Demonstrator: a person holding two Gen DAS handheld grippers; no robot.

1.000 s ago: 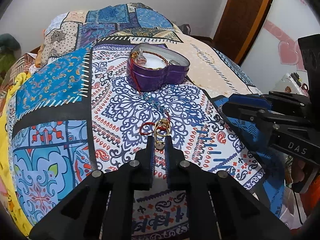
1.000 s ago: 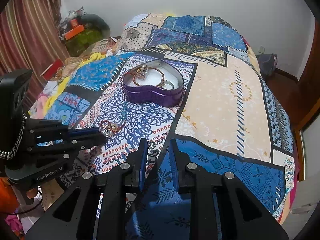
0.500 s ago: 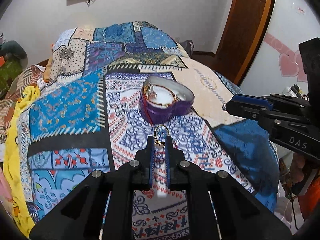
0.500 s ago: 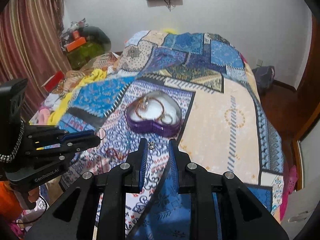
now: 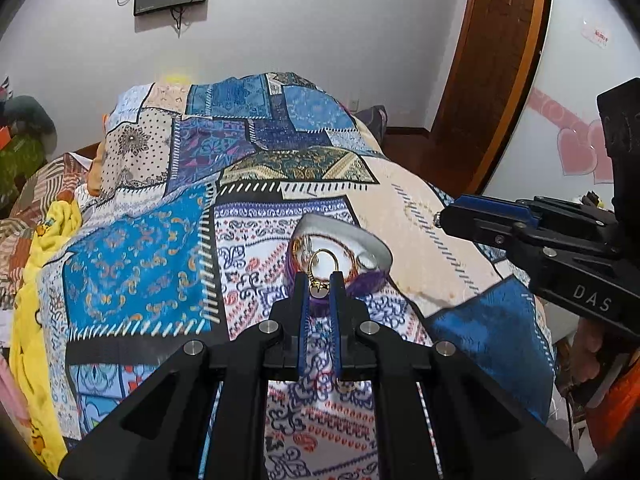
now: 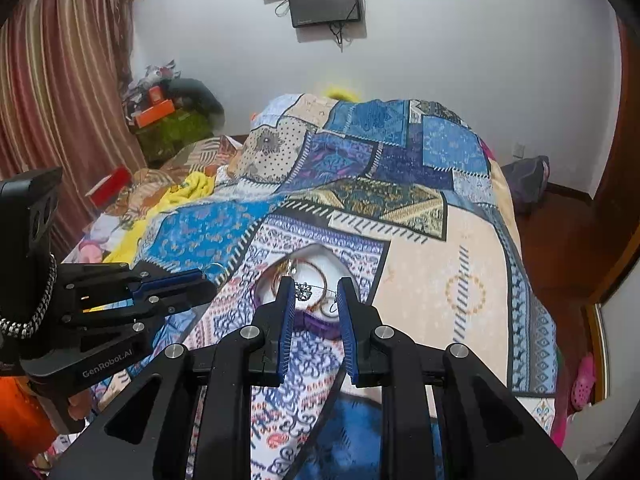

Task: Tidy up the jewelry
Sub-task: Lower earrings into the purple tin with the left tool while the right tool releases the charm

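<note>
A: Starting at the left, what does the left gripper (image 5: 319, 286) carry?

B: Its pads are pinched on a gold hoop earring (image 5: 323, 269), which stands up from the fingertips, lifted clear of the patchwork bedspread (image 5: 136, 248).

A: And the heart-shaped purple tin (image 5: 370, 276)?

B: It sits mid-bed just beyond both grippers, already holding bangles and other pieces, so part of the sorting looks done.

A: The right gripper (image 6: 313, 294)?

B: Its jaws are drawn in on a silver flower-charm earring (image 6: 305, 291), whose thin wire spans the gap between the pads, in line with the tin.

A: What remains?

B: Probably dropping both earrings into the tin; whether more jewelry lies loose on the bedspread cannot be told.
</note>
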